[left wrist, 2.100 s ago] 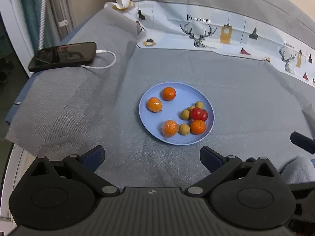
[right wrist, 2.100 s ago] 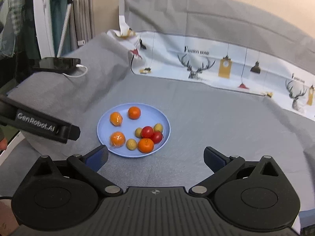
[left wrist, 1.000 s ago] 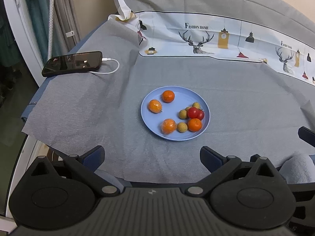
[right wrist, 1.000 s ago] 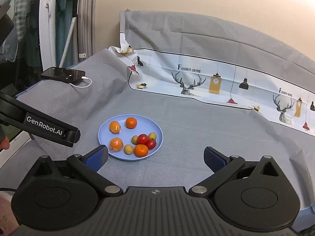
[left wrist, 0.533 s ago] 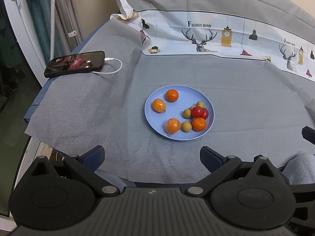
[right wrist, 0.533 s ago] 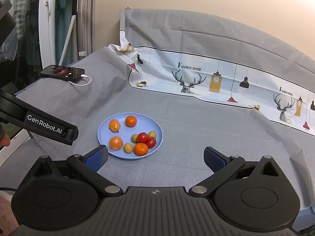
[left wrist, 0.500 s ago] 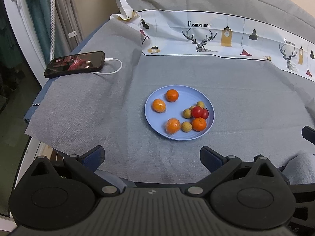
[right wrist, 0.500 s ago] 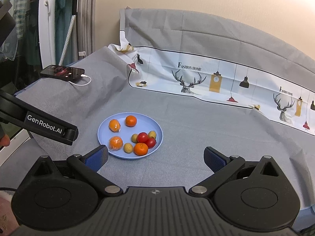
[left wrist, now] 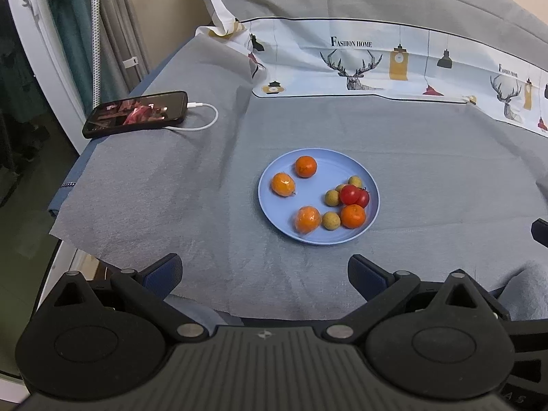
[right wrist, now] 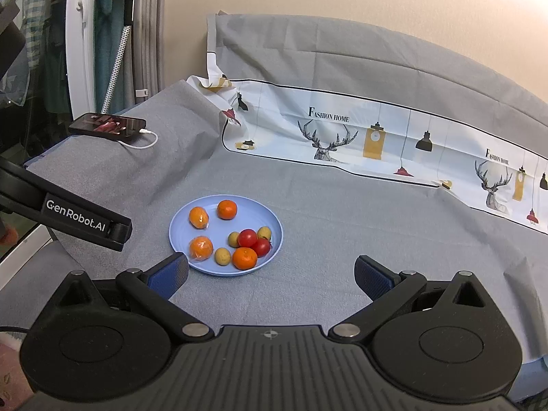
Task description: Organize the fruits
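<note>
A light blue plate (left wrist: 342, 167) sits on the grey cloth and also shows in the right wrist view (right wrist: 253, 212). It holds several oranges such as one at the back (left wrist: 306, 166) (right wrist: 227, 209), two red tomatoes (left wrist: 350, 194) (right wrist: 247, 238) and several small yellow-green fruits (left wrist: 331, 220) (right wrist: 222, 256). My left gripper (left wrist: 265, 270) is open and empty, held back from the plate near the table's front edge. My right gripper (right wrist: 270, 274) is open and empty, just short of the plate's near right rim. The left gripper's finger (right wrist: 85, 221) shows at the left of the right wrist view.
A black phone (left wrist: 137, 113) on a white charging cable (left wrist: 202, 120) lies at the far left of the table. A printed deer-pattern cloth (left wrist: 394, 65) runs along the back. The table's left and front edges are close. A white rack with clothes (right wrist: 78, 34) stands at left.
Both grippers have pulled back and risen a little from the plate over the last two seconds; the fruits have not moved. Both stay open.
</note>
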Motion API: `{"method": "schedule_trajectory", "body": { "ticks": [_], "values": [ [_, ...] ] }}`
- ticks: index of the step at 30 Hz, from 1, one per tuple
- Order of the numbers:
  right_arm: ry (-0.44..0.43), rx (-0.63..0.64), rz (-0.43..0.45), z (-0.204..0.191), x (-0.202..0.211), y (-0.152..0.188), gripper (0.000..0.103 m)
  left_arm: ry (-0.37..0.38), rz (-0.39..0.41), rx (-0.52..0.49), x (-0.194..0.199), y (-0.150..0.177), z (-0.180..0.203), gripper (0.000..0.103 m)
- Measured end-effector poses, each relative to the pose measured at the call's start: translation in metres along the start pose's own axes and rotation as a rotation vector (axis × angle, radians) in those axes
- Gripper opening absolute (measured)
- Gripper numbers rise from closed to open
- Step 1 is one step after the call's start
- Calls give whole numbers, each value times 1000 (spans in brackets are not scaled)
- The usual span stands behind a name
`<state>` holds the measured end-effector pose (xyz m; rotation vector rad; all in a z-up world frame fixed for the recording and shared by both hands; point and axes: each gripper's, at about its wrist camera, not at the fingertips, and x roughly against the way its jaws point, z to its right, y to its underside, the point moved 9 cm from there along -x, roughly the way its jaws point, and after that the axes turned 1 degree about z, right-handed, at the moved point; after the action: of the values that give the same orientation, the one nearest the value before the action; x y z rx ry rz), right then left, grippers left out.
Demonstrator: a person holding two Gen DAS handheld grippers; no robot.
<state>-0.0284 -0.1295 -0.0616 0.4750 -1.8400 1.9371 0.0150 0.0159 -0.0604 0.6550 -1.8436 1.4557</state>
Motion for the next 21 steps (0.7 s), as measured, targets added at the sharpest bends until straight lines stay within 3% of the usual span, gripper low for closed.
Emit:
{"method": "schedule_trajectory", "body": {
  "ticks": [21],
  "values": [
    [1, -1, -3, 1, -1, 2, 102, -22, -13, -8, -6, 3, -3, 103]
  ]
}}
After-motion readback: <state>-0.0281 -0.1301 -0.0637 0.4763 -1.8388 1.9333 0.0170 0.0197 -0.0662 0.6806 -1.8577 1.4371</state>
